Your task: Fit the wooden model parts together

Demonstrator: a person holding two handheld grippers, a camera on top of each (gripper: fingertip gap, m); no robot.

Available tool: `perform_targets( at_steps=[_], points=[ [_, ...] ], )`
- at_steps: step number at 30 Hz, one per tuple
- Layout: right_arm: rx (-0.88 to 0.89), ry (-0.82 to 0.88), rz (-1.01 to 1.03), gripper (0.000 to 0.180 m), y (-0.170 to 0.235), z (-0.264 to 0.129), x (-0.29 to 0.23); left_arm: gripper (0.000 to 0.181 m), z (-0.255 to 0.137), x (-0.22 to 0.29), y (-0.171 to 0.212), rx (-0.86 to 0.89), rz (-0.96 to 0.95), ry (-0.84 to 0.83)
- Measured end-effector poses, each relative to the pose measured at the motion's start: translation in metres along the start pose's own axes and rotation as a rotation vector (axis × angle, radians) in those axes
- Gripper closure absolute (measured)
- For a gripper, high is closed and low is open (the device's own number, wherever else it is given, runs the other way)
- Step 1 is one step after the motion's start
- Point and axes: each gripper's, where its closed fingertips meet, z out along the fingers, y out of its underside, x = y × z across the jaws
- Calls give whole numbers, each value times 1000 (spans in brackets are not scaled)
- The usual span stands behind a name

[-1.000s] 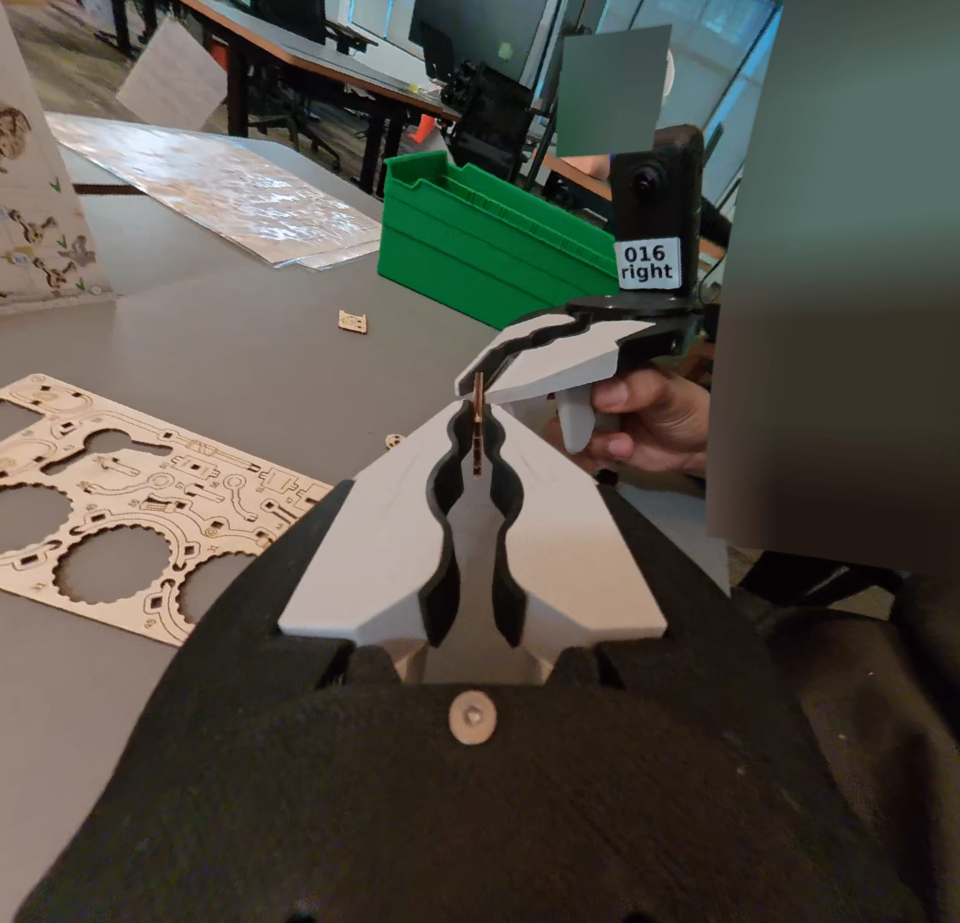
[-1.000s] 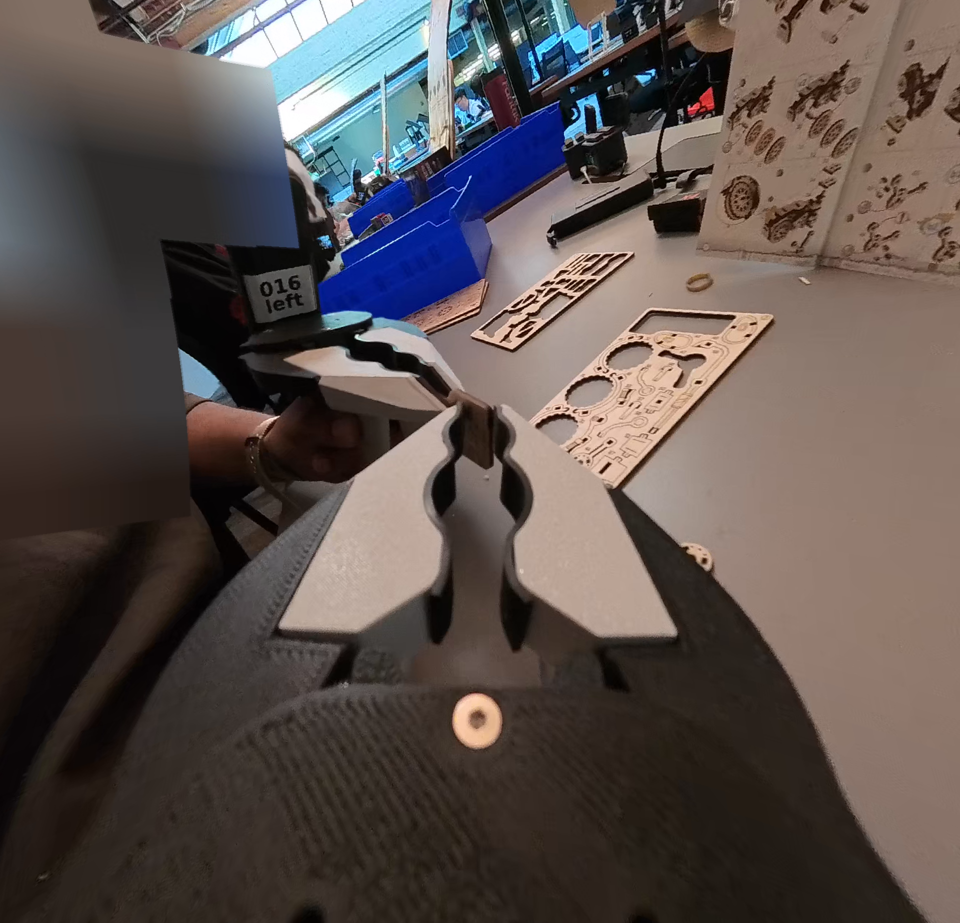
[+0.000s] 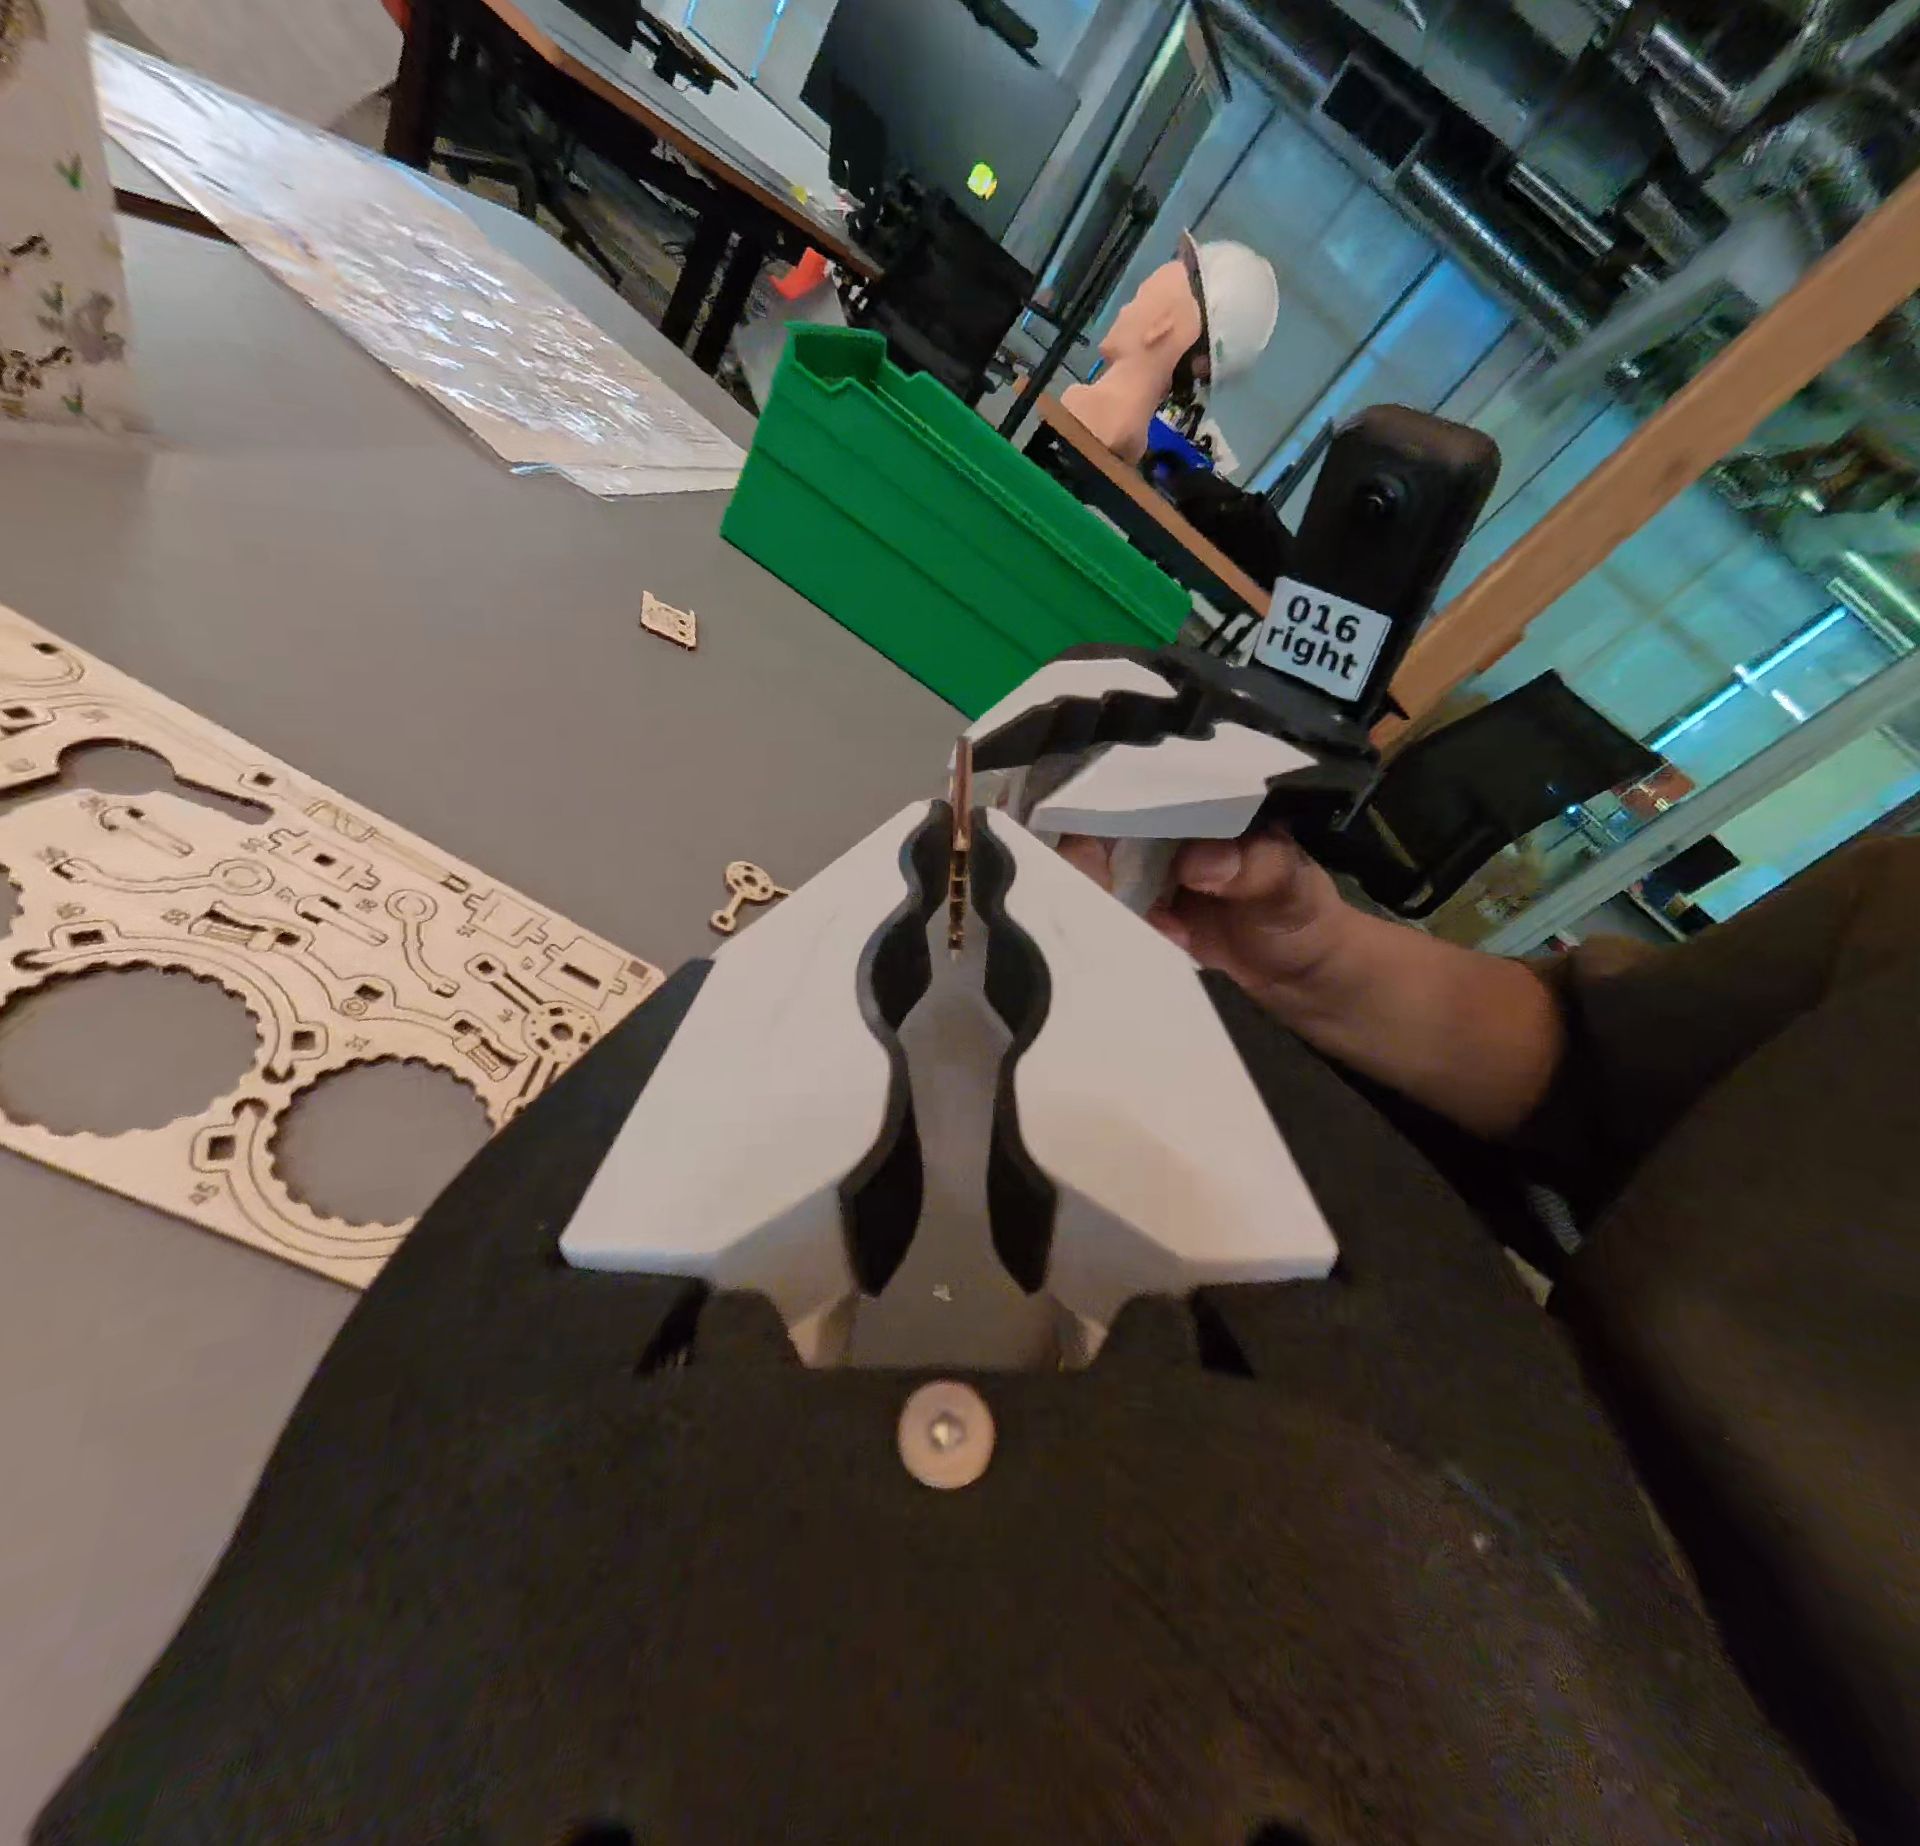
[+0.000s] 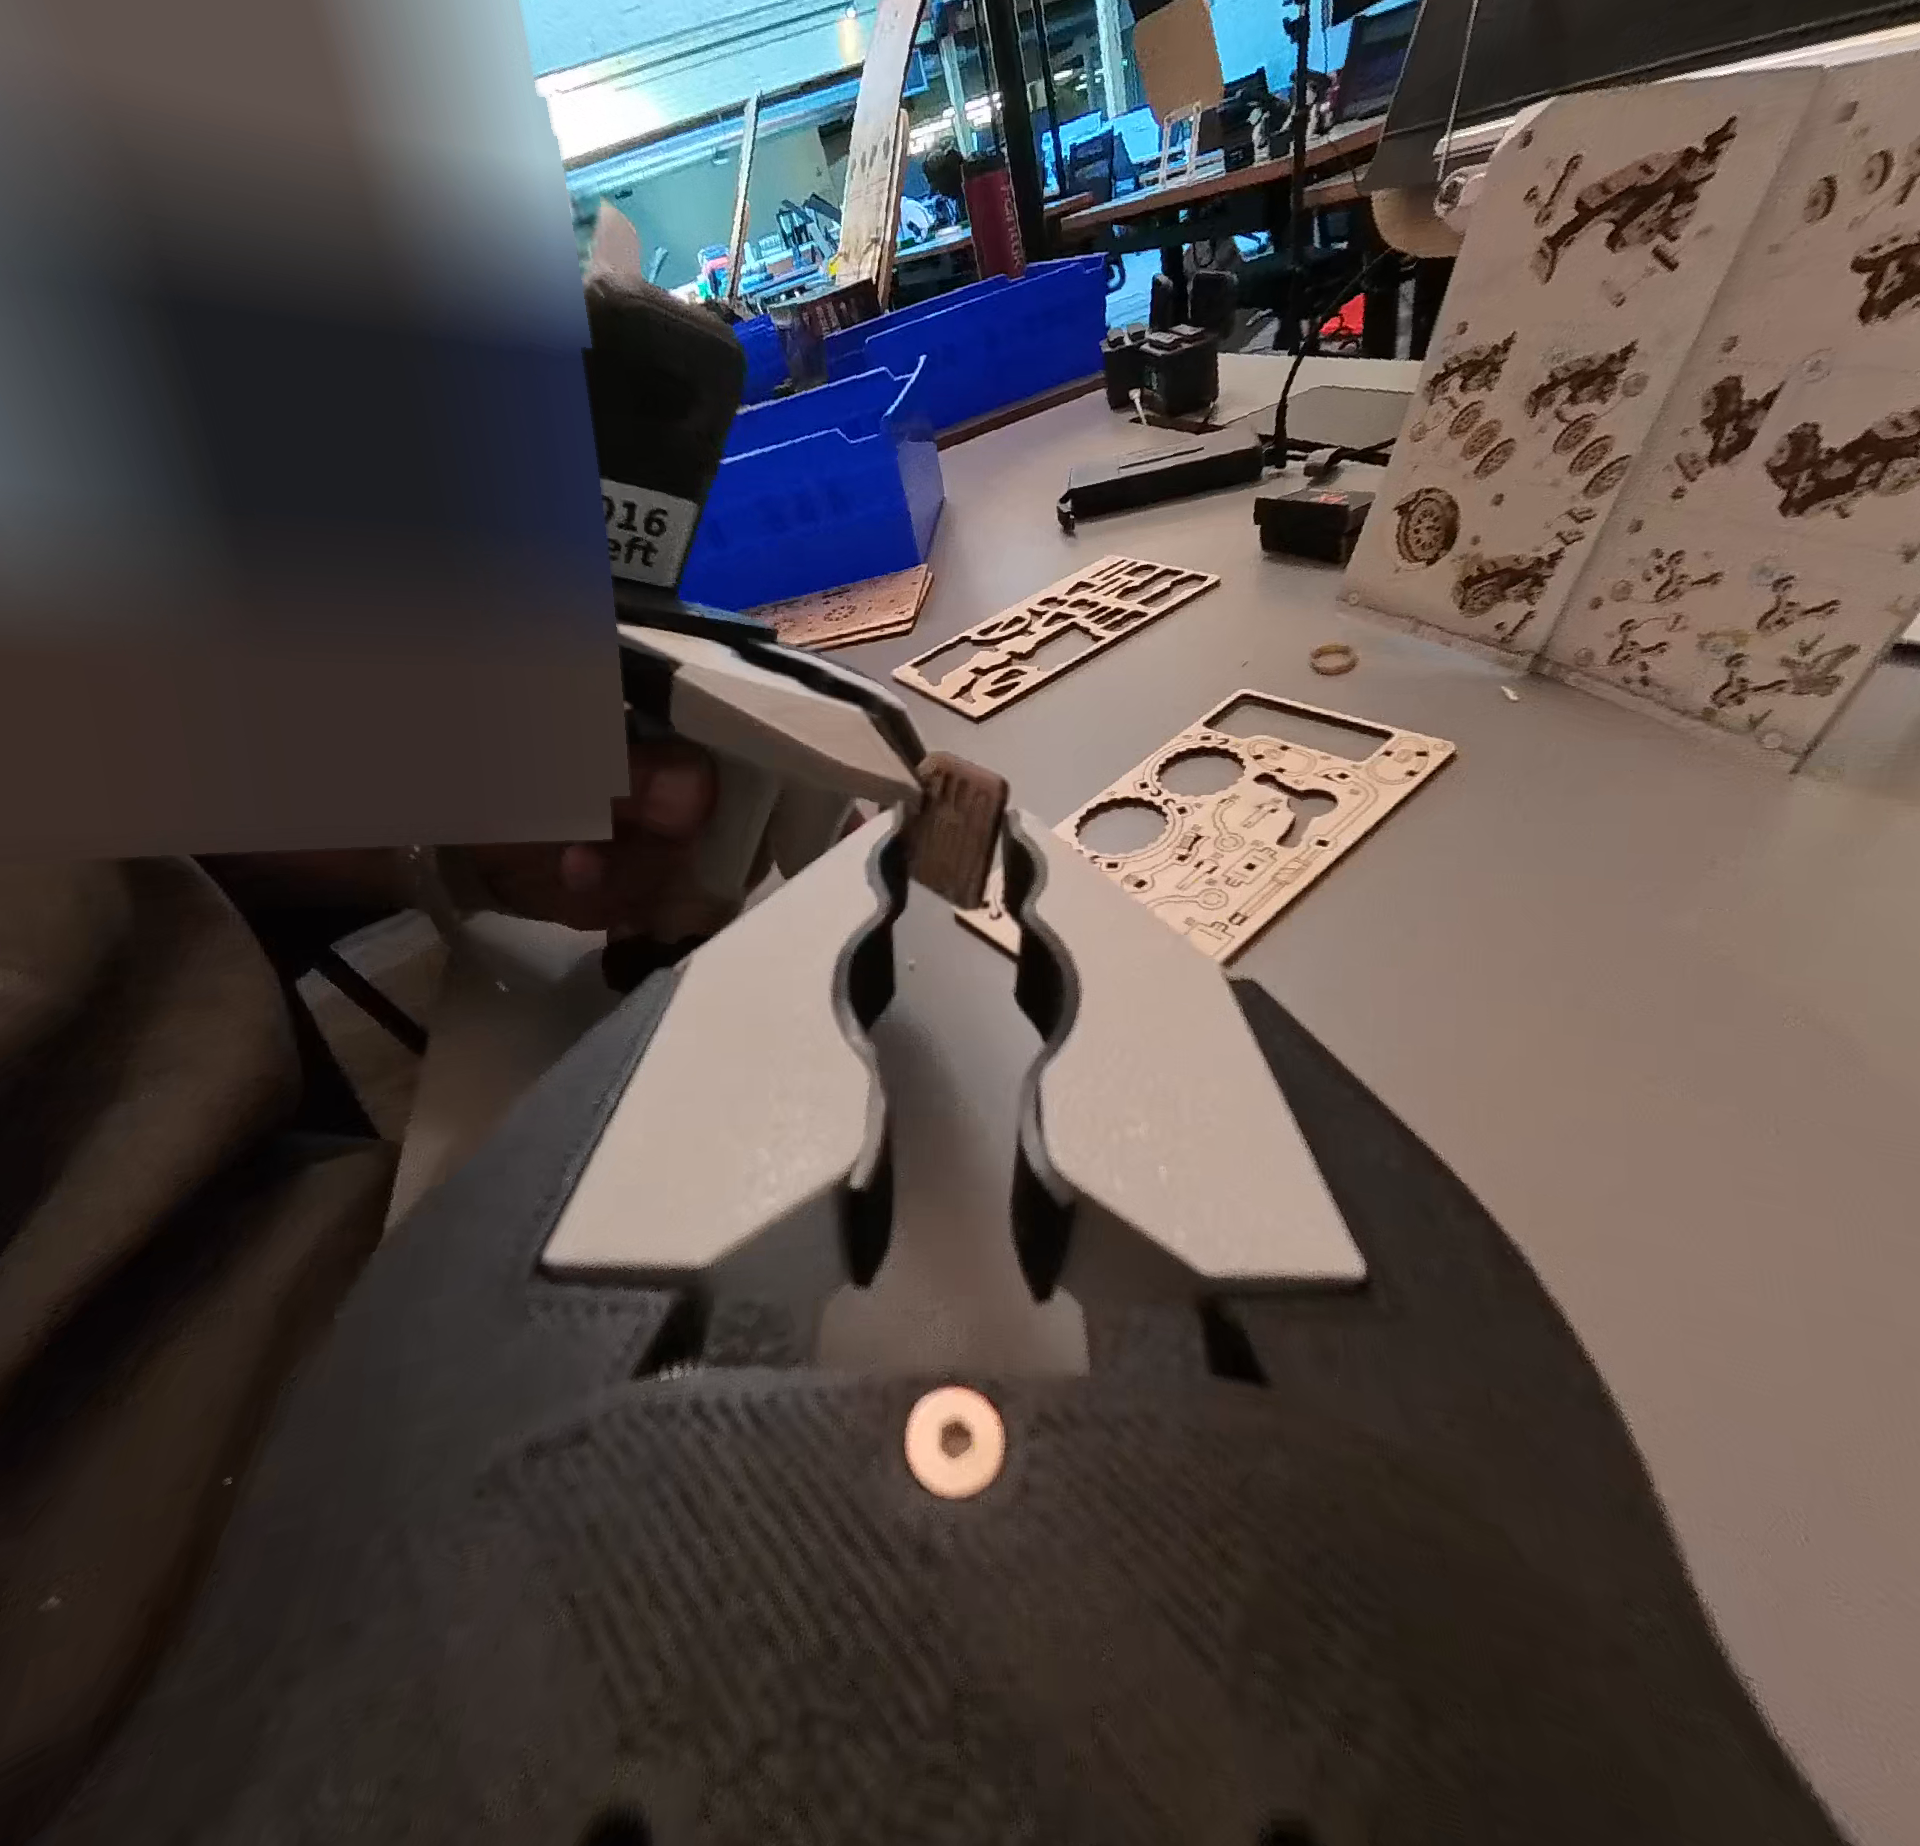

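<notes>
While both grippers meet in mid-air off the bench's near edge, the fit-up step is in hand.
Left gripper [image 3: 961, 840] fingers are narrow, pinching a thin flat wooden part [image 3: 960, 861] edge-on; right gripper [image 4: 951, 840] fingers are narrow on a slotted wooden piece [image 4: 956, 830]. Both parts touch at the tips. Next move probably needs slot-to-tab alignment and a gentle push, since the laser-cut ply looks brittle. Cut-out sheet [image 4: 1247, 820] lies flat on the bench.
</notes>
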Motion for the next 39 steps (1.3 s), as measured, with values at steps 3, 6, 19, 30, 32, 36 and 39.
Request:
perform_targets(
  at_steps=[3,6,19,30,32,36,39],
  points=[
    [16,2,40,165,-2,-2,4,180,-1,-2,-1,1,-10,11],
    [2,7,69,167,2,-1,8,180,1,1,2,-6,-42,42],
    [-7,-79,178,175,6,-1,2,180,3,4,9,-46,-24,60],
    [-17,-125,214,175,7,-2,-2,180,4,8,11,-63,5,63],
    [-12,-137,234,175,6,-2,-2,180,4,9,11,-62,-1,68],
    [-7,-171,283,176,5,-3,-3,180,4,10,10,-60,-13,80],
    [-18,-181,295,176,6,-4,-3,180,5,10,11,-67,4,66]
  ],
)
